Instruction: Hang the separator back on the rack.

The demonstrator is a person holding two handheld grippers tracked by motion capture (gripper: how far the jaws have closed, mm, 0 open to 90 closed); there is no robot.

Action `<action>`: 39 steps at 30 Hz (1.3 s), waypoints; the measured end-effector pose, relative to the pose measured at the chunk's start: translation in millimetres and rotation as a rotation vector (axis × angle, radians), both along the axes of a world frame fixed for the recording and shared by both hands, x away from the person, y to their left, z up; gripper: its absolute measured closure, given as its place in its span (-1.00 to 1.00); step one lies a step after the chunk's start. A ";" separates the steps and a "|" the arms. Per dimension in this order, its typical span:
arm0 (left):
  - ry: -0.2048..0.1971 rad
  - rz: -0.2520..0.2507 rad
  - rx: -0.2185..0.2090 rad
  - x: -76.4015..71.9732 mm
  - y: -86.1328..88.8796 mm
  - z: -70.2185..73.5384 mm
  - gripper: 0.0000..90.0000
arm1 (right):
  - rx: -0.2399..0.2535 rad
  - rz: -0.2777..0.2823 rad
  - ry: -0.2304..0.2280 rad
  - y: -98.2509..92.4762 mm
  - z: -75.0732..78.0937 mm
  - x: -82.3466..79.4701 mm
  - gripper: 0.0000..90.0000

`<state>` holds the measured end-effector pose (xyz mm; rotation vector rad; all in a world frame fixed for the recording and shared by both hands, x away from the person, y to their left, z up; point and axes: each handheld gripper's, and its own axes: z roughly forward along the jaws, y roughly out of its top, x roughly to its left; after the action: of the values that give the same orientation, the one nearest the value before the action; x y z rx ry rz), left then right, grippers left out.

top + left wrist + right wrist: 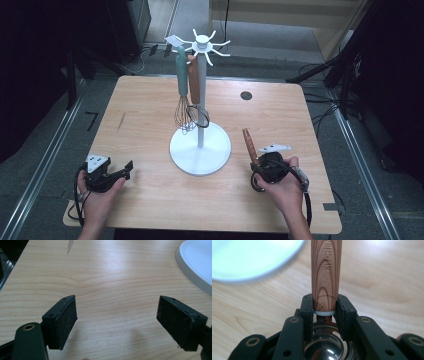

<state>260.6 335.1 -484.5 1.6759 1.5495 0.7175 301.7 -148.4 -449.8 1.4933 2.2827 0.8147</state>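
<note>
Right tongs point(324, 308) clamping wood-handled utensil point(326, 272), head hidden

Each bare hand carries a black two-jaw gripper: the left gripper point(127, 167) and the right gripper point(256, 165) both bear a pale grey three-cornered plate on top and trail a black cable. The flat rectangular pads point(66, 320) are dark and rough-faced, with small screw holes; the linkage arms show brass-ringed rivets.

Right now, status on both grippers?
Left gripper open, empty. Right gripper shut on wooden-handled utensil. White rack nearby, holds a whisk.
</note>
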 end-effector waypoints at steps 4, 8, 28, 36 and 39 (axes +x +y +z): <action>-0.001 0.001 0.001 0.0 -0.1 -0.1 -0.63 | 0.054 0.015 -0.058 -0.3 -1.5 -1.8 0.59; 0.000 0.002 0.001 0.1 -0.2 -0.1 -0.64 | 0.136 0.018 -0.147 -1.5 -2.6 -6.4 0.59; -0.001 -0.006 0.008 -0.2 -0.4 0.1 -0.65 | 0.388 0.076 -0.464 7.2 9.2 -27.9 0.59; -0.015 -0.003 0.009 -0.7 -1.0 0.1 -0.68 | 0.382 0.095 -0.502 18.1 22.2 -32.4 0.59; -0.015 0.007 0.016 -0.8 -1.3 0.1 -0.69 | 0.394 0.101 -0.500 22.1 26.0 -33.0 0.59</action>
<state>259.9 333.8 -484.4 1.6734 1.5442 0.7459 268.8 -126.3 -423.8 1.1386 1.9010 1.5407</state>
